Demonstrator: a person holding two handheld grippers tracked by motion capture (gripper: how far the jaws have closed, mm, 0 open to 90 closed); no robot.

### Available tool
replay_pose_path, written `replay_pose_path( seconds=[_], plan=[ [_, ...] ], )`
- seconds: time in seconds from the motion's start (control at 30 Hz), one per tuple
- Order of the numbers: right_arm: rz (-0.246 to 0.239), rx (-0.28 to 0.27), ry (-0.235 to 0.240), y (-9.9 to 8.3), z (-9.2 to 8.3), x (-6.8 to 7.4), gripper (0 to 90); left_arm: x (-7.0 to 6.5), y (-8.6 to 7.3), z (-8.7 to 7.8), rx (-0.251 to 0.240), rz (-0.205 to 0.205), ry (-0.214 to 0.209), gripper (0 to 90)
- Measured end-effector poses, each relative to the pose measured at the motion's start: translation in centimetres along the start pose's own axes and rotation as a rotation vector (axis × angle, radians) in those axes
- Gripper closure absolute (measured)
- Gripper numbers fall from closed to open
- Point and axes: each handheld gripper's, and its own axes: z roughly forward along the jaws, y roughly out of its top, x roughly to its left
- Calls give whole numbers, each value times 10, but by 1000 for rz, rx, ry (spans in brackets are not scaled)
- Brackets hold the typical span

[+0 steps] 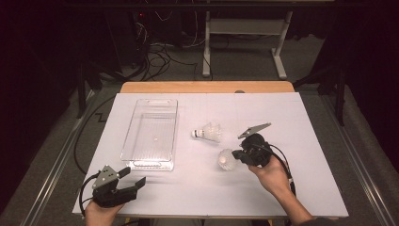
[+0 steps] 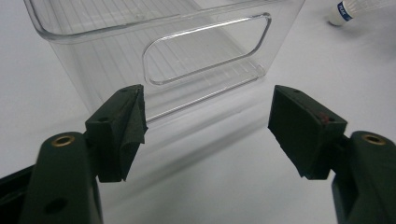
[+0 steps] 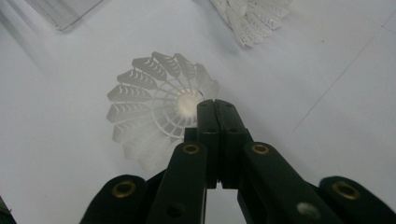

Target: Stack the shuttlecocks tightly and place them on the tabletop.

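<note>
A white plastic shuttlecock (image 1: pixel 227 160) sits on the white table (image 1: pixel 301 141) right of centre, its open skirt (image 3: pixel 149 107) facing the right gripper view. My right gripper (image 1: pixel 238 154) (image 3: pixel 215 103) is shut, its tips pinching the skirt's near rim. A second shuttlecock (image 1: pixel 210 133) (image 3: pixel 252 16) lies on its side just beyond. At the front left my left gripper (image 1: pixel 133 176) (image 2: pixel 208 121) stands open and empty, pointing at the near end wall of a clear plastic bin (image 1: pixel 175 127) (image 2: pixel 93 60).
The bin is empty and has a cut-out handle (image 2: pixel 205 49) in its near wall. The second shuttlecock's cork (image 2: pixel 340 11) shows right of the bin. Beyond the table's wooden far edge (image 1: pixel 207 87) are cables and a desk frame on the floor.
</note>
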Motion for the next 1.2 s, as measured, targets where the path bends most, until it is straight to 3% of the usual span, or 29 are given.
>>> replay_pose_path(
  seconds=[1.2],
  plan=[
    [105,11,-19,-21,13,-29,857,0,0,1,3,-1,-2,288]
  ],
)
